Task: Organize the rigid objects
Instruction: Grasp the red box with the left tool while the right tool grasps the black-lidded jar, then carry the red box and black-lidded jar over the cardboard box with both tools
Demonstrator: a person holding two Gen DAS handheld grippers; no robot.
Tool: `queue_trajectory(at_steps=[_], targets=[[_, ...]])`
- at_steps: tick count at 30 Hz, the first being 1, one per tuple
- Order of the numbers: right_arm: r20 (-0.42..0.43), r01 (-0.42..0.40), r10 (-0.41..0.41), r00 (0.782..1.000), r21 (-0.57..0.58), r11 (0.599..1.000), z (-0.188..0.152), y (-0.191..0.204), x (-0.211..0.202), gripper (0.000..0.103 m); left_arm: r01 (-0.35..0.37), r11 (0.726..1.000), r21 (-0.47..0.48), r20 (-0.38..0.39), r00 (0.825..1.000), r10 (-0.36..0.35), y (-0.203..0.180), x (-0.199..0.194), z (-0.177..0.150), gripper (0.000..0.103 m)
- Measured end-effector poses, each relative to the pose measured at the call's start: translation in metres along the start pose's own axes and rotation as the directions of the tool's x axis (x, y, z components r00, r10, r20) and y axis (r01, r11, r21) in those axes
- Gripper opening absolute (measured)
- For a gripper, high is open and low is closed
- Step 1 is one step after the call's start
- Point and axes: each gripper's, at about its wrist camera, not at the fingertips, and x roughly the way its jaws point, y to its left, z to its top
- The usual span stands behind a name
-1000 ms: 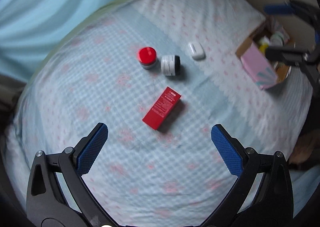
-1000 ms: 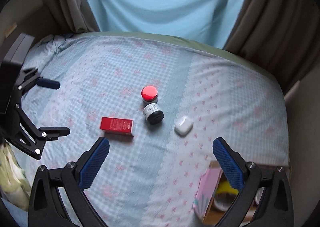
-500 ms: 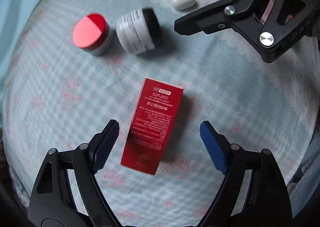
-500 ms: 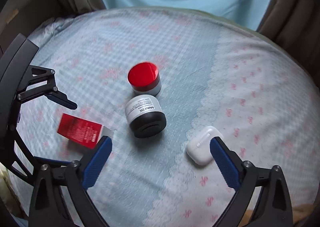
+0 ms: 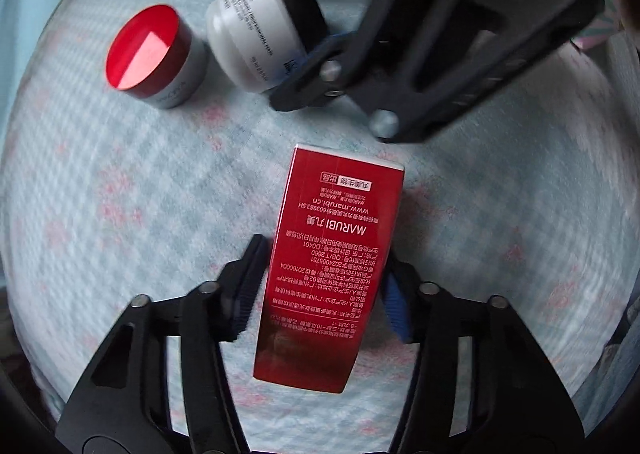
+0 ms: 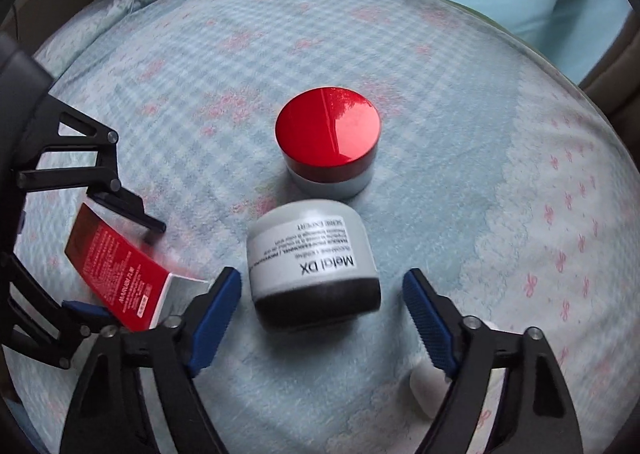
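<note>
**Red box between the left tongs, white jar between the right**

While the red box lies lengthwise on the bedspread, the left gripper straddles its near half, blue pads at both long sides; whether they press it I cannot tell. Beyond the box stand the red-lidded jar and the white jar, with the right gripper's frame over them.

In the right wrist view, the right gripper is spread, the white jar on its side between the pads, apart from both. The red-lidded jar stands just beyond it; the red box lies left of it.
</note>
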Motion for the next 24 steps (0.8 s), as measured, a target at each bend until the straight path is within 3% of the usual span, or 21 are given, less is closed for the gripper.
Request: queue_trajectory(at_steps=[2, 11, 18, 24], targets=[[-0.012, -0.019, 0.018, 1.0, -0.003, 1.0, 0.002, 0.001, 0.003, 0.054, -0.004, 1.0, 0.023, -0.007, 1.0, 0.004, -0.004, 0.002, 0.003, 0.041], [-0.018, 0.005, -0.005, 1.0, 0.016, 1.0, 0.002, 0.005, -0.001, 0.053, 0.015, 1.0, -0.021, 0.024, 1.0, -0.015, -0.001, -0.003, -0.002, 0.04], [-0.001, 0.029, -0.029, 1.0, 0.052, 0.998, 0.0, 0.004, -0.03, 0.053, 0.084, 0.982, -0.169, 0.079, 0.994, -0.071, 0.007, -0.023, -0.017, 0.04], [0.017, 0.053, -0.055, 0.998, 0.125, 0.991, 0.002, 0.003, -0.067, 0.053, 0.123, 0.937, -0.326, 0.146, 0.986, -0.078, 0.015, -0.055, -0.034, 0.04]])
